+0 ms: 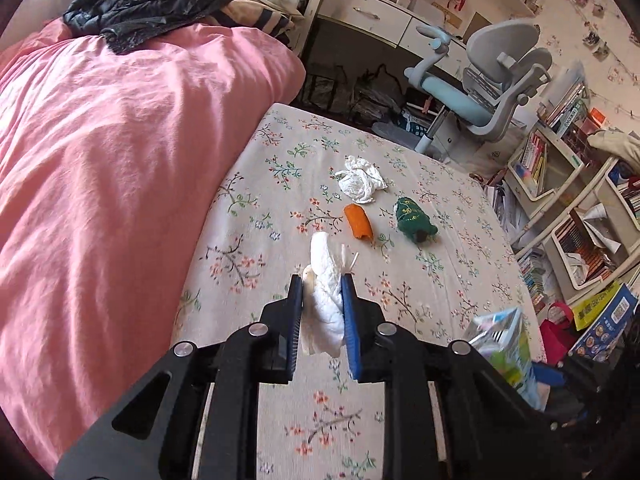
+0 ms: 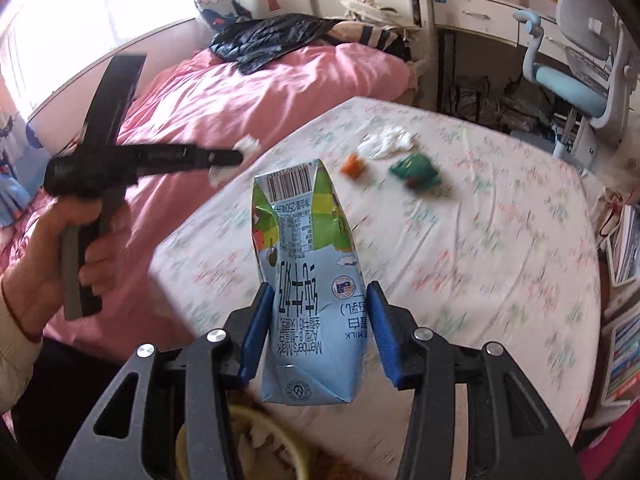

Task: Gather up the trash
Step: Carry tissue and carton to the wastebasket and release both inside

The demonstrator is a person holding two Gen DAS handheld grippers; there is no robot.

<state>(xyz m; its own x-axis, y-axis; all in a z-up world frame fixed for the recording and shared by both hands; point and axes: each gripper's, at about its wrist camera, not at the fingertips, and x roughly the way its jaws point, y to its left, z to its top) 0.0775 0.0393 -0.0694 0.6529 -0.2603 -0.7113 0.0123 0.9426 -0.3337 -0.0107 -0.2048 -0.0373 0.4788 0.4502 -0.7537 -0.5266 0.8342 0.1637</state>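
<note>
In the left wrist view my left gripper (image 1: pixel 322 280) is shut on a crumpled white tissue (image 1: pixel 324 256), lifted above the floral bed sheet (image 1: pixel 280 208). Farther along the sheet lie another white tissue wad (image 1: pixel 360 180), an orange scrap (image 1: pixel 358 222) and a green wrapper (image 1: pixel 414 220). In the right wrist view my right gripper (image 2: pixel 320 288) is shut on a light-blue milk carton (image 2: pixel 308 240), held upright over the sheet. The left gripper (image 2: pixel 240 157) shows side-on there, in a person's hand (image 2: pixel 40 256), with its tissue (image 2: pixel 250 145). The carton (image 1: pixel 508 344) also appears low right in the left wrist view.
A pink duvet (image 1: pixel 100 160) covers the left of the bed, with a black jacket (image 1: pixel 140 12) on it. A desk chair (image 1: pixel 480 92) and crowded bookshelves (image 1: pixel 560 184) stand beyond the bed. A yellow-rimmed container (image 2: pixel 236 410) sits below my right gripper.
</note>
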